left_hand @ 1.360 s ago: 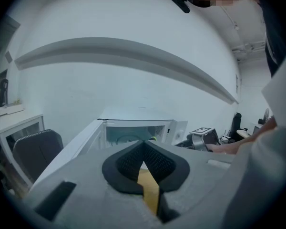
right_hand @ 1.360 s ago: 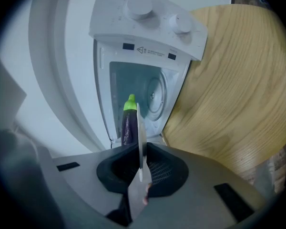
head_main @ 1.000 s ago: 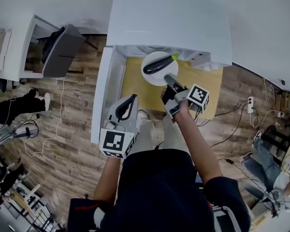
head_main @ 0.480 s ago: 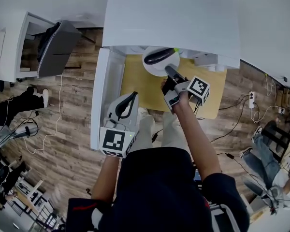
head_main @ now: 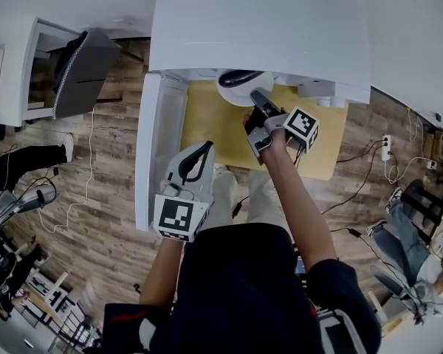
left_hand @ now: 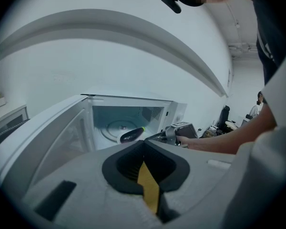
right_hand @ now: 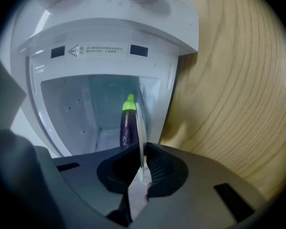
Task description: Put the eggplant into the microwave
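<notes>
Clamping the rim of a round white plate [head_main: 236, 94], the right gripper [head_main: 257, 99] holds it at the mouth of the open white microwave oven [head_main: 258, 28]. A dark purple eggplant with a green stem [right_hand: 128, 125] lies on the plate, partly inside the cavity. The left gripper [head_main: 202, 149] hangs near the swung-open microwave door [head_main: 149, 153], jaws pressed together on nothing, above a pale wooden table [head_main: 207, 124]
</notes>
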Demonstrator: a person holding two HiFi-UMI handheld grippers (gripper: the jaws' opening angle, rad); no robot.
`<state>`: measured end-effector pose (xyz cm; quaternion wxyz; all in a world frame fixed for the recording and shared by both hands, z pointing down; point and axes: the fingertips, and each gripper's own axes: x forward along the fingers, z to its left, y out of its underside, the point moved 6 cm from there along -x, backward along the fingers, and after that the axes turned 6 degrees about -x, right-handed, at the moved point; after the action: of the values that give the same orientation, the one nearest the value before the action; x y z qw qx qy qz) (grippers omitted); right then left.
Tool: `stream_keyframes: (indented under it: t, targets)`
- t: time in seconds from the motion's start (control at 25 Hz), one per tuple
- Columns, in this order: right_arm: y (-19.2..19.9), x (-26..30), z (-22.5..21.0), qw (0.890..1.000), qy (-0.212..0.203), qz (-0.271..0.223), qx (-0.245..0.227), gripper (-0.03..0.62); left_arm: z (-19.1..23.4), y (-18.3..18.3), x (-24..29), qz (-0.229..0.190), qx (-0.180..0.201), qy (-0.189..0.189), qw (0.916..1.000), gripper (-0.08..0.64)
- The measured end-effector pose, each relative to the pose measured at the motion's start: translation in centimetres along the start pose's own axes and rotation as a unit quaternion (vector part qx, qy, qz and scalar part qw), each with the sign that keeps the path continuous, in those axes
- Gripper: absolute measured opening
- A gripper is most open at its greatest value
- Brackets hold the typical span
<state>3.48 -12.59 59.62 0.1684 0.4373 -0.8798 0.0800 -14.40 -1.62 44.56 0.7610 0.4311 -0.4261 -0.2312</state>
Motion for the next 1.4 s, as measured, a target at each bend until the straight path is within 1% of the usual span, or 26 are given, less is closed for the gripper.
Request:
stream_keyframes:
  t: [0.48,1.12,1.2,1.32,1.4]
  targets:
    - [-0.9,2.0,-0.3,1.000,0.015,-0.009,0.007,0.026,1.0,0.1,0.8,0.008,-0.006,-0.013,0.9999,0.014]
    - [-1.8,3.5,0.3,1.000,-0.004,-0.013,0.020,0.028,1.3,0.1,1.0,0.009,-0.008,-0.028,0.9995,0.014]
    - [-1.8,3.5,0.4,1.000,-0.007,-0.011,0.017,0.033,1.2,0.2,1.1,0.010,-0.006,-0.026,0.9996,0.014]
    - [-1.9,3.6,0.5,0.999,-0.028,-0.010,0.019,0.078,1.0,0.5,1.2,0.013,-0.005,-0.023,0.9996,0.014]
    - [-1.8,3.7,0.6,0.999,-0.034,-0.007,0.019,0.099,0.9,0.7,1.2,0.013,-0.006,-0.023,0.9996,0.014]
